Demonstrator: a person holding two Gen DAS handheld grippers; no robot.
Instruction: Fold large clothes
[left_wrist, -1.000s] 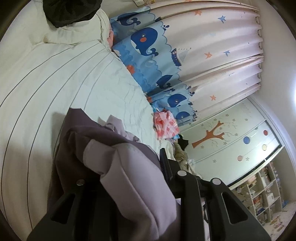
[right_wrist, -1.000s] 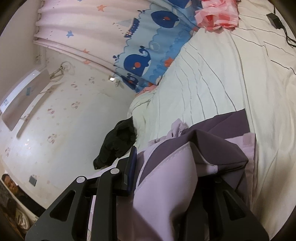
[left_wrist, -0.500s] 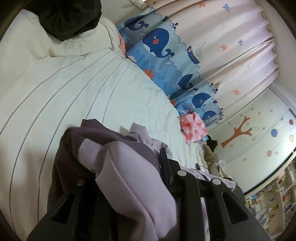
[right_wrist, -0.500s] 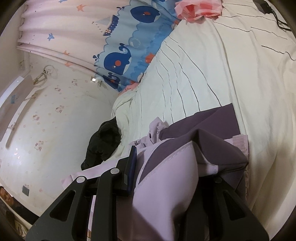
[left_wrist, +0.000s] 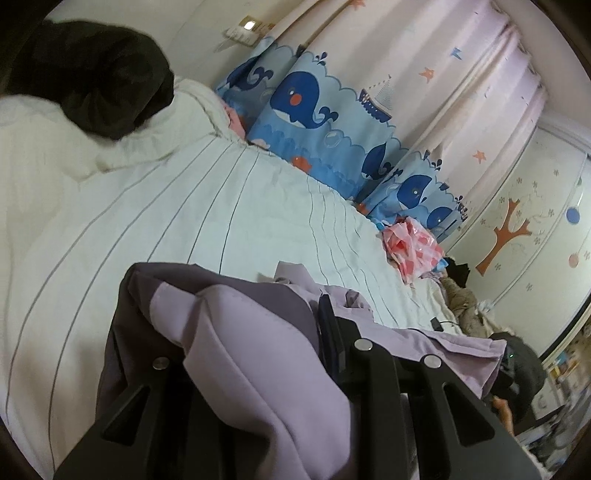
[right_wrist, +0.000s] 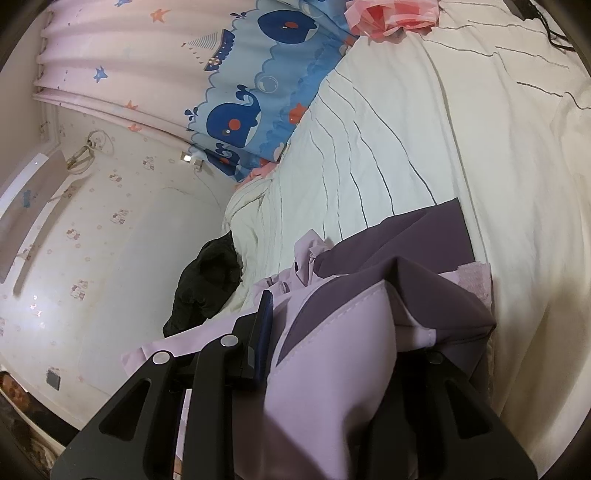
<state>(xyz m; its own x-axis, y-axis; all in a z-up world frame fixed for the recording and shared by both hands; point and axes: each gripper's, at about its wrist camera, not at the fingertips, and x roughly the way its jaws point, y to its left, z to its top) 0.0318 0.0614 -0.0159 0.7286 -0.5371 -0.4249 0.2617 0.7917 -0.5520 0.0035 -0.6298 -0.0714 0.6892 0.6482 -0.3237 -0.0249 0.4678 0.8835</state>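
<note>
Honestly can't see much of either grip from where I sit, since the cloth swallows most of it. On the left wrist view the left tool (left_wrist: 258, 332) has a fat bunch of the purple garment (left_wrist: 236, 332) pinched between its jaws, which sit narrow, and only the right-hand finger (left_wrist: 328, 328) pokes out; the other one is buried under fabric. Same deal on the right wrist view: the right tool (right_wrist: 332, 325) is clamped on the same garment (right_wrist: 332, 354), one dark pad showing at the left, the other hidden. The garment is two-tone, pale lilac and a darker plum, smooth with a stitched seam, bunched into soft folds. Its far edges rest on the bed (left_wrist: 184, 206), near the edge closest to me. The bed cover is off-white with thin dark stripes, a bit wrinkled. A black crumpled garment (left_wrist: 107, 81) sits on the pillow end, shape hard to read. A pink and red crinkly bag (left_wrist: 412, 247) lies at the far edge, contents not visible. Behind it hangs a whale-print curtain (left_wrist: 314, 122). The lower right corner of the left view is blurry, shelves maybe; can't tell.
</note>
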